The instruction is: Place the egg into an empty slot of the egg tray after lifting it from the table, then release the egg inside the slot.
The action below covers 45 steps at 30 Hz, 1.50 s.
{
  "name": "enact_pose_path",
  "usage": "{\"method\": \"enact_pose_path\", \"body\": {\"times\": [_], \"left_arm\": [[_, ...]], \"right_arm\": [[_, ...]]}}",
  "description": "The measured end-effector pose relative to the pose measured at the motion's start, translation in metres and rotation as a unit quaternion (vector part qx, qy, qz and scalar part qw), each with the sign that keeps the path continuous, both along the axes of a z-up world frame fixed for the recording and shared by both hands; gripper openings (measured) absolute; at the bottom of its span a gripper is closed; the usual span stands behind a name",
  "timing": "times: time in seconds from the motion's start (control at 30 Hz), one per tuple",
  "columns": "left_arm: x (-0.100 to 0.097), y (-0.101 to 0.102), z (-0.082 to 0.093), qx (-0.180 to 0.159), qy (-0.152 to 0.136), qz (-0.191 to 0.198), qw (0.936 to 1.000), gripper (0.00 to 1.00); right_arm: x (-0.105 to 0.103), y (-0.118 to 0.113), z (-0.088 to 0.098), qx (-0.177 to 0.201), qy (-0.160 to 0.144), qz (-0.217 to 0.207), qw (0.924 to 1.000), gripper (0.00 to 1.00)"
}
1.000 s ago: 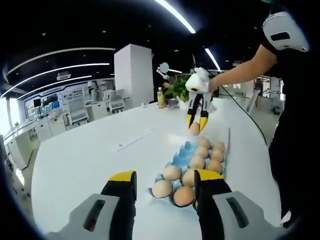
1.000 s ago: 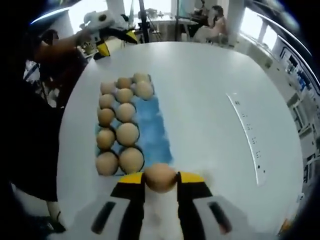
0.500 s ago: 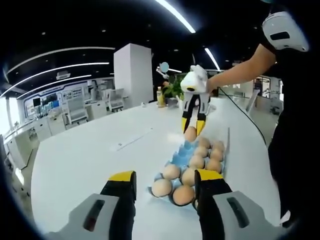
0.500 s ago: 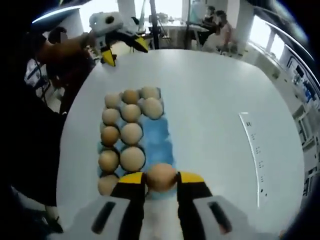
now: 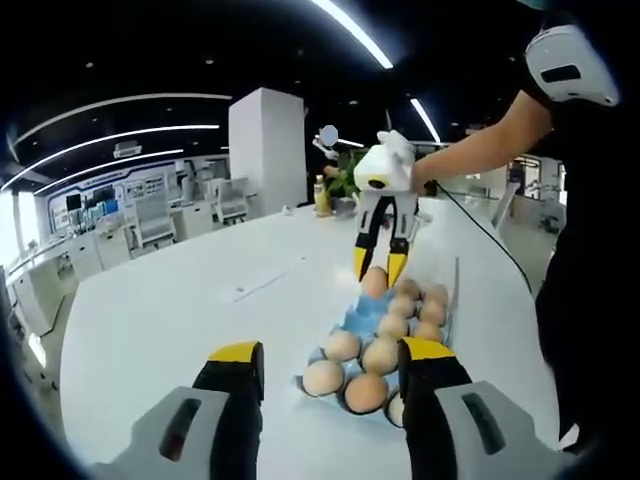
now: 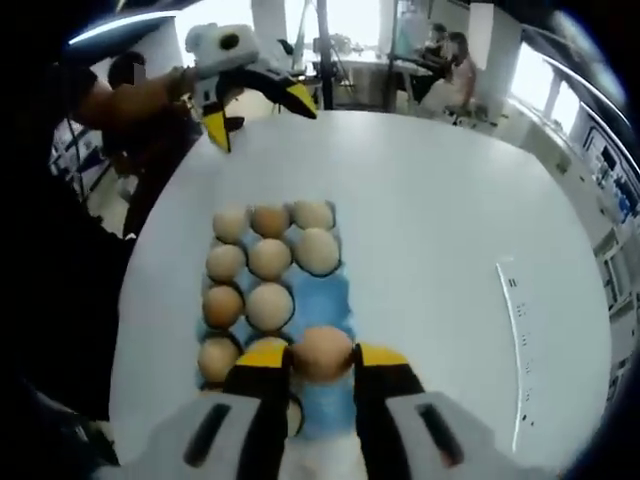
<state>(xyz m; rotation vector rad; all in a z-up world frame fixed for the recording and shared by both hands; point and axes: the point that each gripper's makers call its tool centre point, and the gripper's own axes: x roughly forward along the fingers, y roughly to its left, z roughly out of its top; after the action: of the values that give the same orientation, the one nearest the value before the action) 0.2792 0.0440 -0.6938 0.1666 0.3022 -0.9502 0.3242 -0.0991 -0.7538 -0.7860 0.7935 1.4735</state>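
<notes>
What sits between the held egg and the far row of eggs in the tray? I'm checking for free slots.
In the right gripper view, bare blue slots of the egg tray lie between the held egg and the nearest far egg.

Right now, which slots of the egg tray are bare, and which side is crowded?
The egg tray shows bare blue slots in the column bordering open table, below its two far eggs. The other two columns look full. The right tongs hold the egg over that bare strip.

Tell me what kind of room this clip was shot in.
Probably an open-plan office or lab showroom: a large white table, rows of desks and chairs behind, seated people at workstations, and long ceiling light strips.
</notes>
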Motion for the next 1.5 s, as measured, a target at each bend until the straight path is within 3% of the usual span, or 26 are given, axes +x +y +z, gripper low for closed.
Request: {"method": "enact_pose_path", "body": {"times": [0.27,0.7,1.5], "left_arm": [[0.001,-0.002,-0.002,-0.001,0.008,0.002,1.0,0.65],[0.003,-0.001,-0.001,-0.019,0.021,0.014,0.9995,0.73],[0.004,-0.001,0.0,-0.019,0.023,0.016,0.9994,0.73]], "right_arm": [[-0.003,0.021,-0.005,0.008,-0.007,0.013,0.9999,0.24],[-0.003,0.035,-0.012,0.007,-0.009,0.025,0.9996,0.24],[-0.004,0.043,-0.028,-0.012,-0.009,0.044,0.9989,0.24]]}}
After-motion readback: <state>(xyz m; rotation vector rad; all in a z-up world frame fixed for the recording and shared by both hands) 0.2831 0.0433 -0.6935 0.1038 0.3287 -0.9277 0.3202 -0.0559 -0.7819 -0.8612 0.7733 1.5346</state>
